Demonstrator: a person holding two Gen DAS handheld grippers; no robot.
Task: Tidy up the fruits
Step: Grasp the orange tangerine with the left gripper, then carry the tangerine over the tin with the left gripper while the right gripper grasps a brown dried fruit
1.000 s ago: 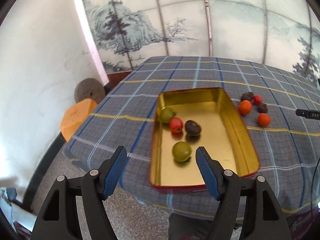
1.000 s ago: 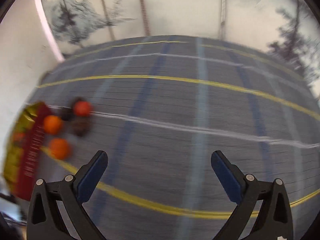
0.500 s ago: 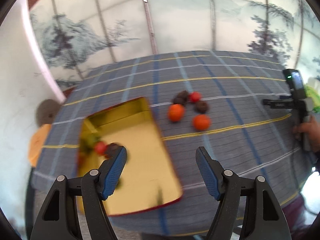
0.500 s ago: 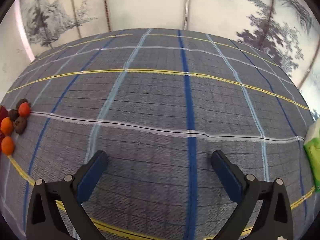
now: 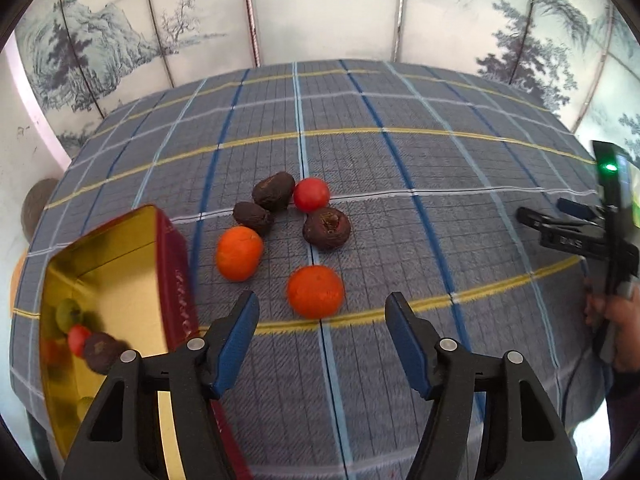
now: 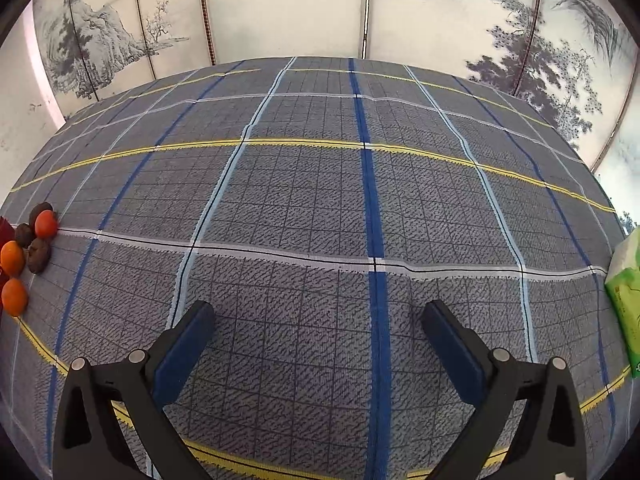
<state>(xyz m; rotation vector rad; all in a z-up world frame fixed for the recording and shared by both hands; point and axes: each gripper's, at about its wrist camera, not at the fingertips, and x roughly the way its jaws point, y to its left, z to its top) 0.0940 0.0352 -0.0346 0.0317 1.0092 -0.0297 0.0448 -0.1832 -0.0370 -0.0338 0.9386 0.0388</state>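
On the checked tablecloth (image 5: 400, 208) six fruits lie loose just beside the gold tin (image 5: 116, 276), which already holds a green fruit, a red one and a dark one, so I judge the sorting partly done. The left gripper (image 5: 322, 320) hangs with fingers spread and empty, the nearest orange (image 5: 315, 291) just ahead of them. The right gripper (image 6: 318, 326), also spread and empty, hovers over bare cloth well apart from the fruit.

My left hand-held gripper (image 5: 322, 320) hovers with its blue-padded fingers (image 5: 236, 344) spread wide, gripping nothing. My right hand-held gripper (image 6: 318, 344) is likewise spread apart and empty, my right hand (image 5: 618, 320) gripping its handle.
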